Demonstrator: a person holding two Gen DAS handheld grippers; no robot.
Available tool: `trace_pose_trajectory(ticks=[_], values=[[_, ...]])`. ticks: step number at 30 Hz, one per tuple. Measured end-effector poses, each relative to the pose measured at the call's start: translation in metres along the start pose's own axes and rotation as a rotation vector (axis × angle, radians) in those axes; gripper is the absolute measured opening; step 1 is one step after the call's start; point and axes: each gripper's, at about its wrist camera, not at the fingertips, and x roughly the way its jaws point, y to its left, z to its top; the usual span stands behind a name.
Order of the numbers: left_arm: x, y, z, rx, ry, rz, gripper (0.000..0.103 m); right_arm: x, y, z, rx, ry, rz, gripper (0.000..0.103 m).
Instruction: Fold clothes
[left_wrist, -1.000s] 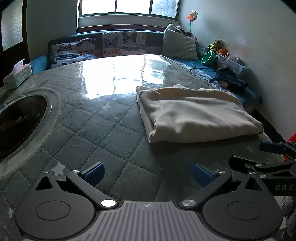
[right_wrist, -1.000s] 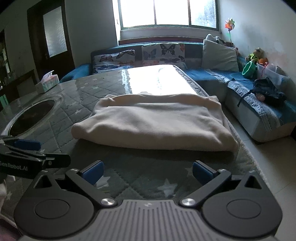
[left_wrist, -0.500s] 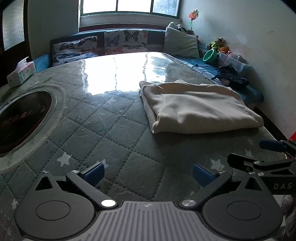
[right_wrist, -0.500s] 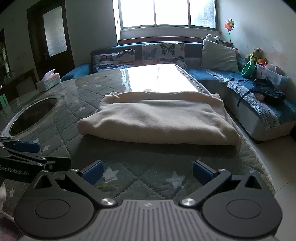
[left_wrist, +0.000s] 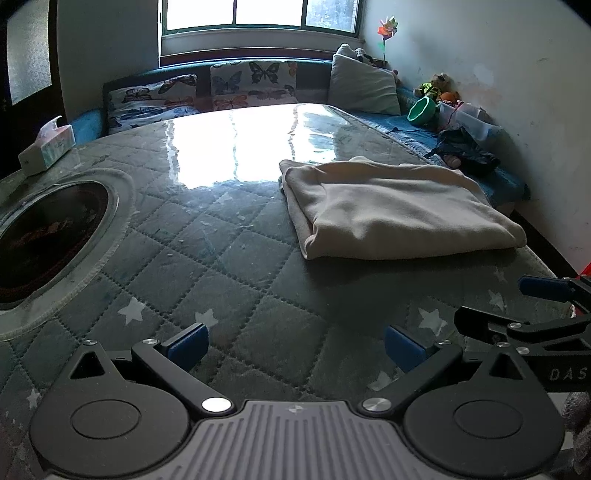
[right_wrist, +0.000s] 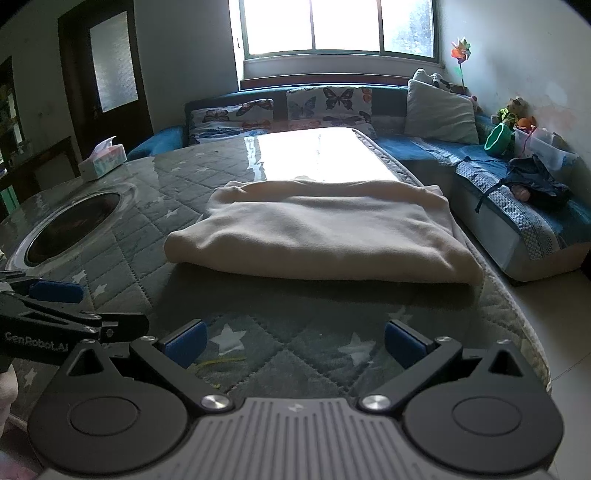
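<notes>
While both grippers are hovering low over the quilted table cover (left_wrist: 229, 258), one folded cream garment (left_wrist: 391, 210) is lying on it near the right edge, touched by neither tool. The left gripper (left_wrist: 295, 343) is holding its two blue-padded fingers (left_wrist: 186, 345) wide apart with nothing between them, and the right gripper (right_wrist: 293, 339) is doing likewise, gaping over bare quilting just short of the garment's near fold.

Counting what is showing: one garment, two grippers, one tissue box (left_wrist: 46, 147) at the far left of the table, one dark round inset (right_wrist: 74, 229) under a glass top, two butterfly-print cushions (right_wrist: 328, 103) and one grey pillow (right_wrist: 439, 110) on the blue sofa (right_wrist: 517, 221), and one green bowl (left_wrist: 421, 110) among toys by the wall.

Compared with a second ago, the garment is sitting farther from both cameras, more starred quilting is showing in front of it, and both grippers are staying just as wide open; the garment's shape is unchanged.

Each gripper is appearing only partly in the other's view, cut off at the frame edge. Sunlight is glaring off the table's far half, washing out its surface, and the dark heap on the sofa (right_wrist: 535, 184) is too dim to identify.
</notes>
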Motion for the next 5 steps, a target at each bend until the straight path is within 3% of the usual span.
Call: trace_pose_trajectory(ticks=[5], values=[[-0.0008, 0.0015, 0.0002, -0.007, 0.001, 0.009, 0.103, 0.0001, 0.0026, 0.0002, -0.005, 0.002, 0.007, 0.103]])
